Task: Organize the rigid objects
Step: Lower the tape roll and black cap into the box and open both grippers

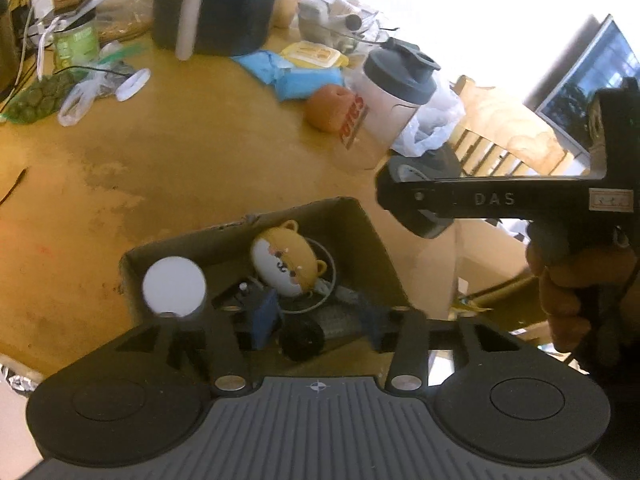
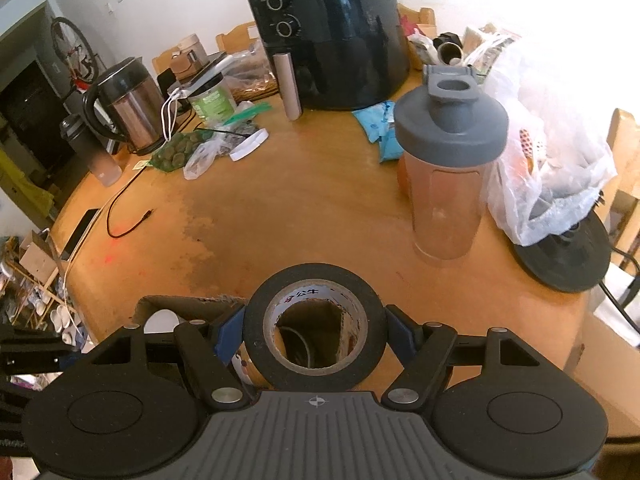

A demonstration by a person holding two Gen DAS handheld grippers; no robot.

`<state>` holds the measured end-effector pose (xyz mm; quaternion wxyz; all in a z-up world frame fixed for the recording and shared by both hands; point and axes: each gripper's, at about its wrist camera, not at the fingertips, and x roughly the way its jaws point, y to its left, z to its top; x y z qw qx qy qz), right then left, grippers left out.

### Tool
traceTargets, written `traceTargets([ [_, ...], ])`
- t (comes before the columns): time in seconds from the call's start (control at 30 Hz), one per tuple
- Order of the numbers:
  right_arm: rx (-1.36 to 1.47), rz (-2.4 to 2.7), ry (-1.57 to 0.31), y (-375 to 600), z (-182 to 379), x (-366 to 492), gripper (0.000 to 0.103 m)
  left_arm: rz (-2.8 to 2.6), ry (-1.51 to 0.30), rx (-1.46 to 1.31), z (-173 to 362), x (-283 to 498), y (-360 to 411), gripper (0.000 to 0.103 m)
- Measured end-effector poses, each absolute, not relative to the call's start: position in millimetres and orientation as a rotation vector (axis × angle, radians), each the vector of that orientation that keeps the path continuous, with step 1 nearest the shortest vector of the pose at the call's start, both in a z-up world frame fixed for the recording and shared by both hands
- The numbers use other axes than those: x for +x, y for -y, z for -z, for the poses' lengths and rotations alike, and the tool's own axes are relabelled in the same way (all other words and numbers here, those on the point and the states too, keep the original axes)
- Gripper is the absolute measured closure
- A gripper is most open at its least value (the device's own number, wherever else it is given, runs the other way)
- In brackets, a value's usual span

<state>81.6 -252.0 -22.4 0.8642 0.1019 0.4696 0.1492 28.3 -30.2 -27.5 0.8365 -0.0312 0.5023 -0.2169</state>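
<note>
Lower left of the left wrist view: the left gripper (image 1: 316, 312) hovers with jaws spread, holding nothing, over the open brown cardboard box (image 1: 352, 216), which already contains a white round disc (image 1: 174, 286), a yellow bear-faced plastic toy (image 1: 286, 266) and dark items. Right of centre, the right gripper (image 2: 316, 330) pinches the black roll of adhesive tape (image 2: 316, 336) above the box; judged, release remains. The box stands near the tabletop (image 2: 304, 200) edge; open room lies beyond.
</note>
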Motion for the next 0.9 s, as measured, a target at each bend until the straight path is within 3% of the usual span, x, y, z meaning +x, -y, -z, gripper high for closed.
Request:
traceTargets([
  [0.9,0.219,-0.319,-0.987,206,23,64,0.026,0.303,-1.083,-0.020,34,30,-23,0.053],
])
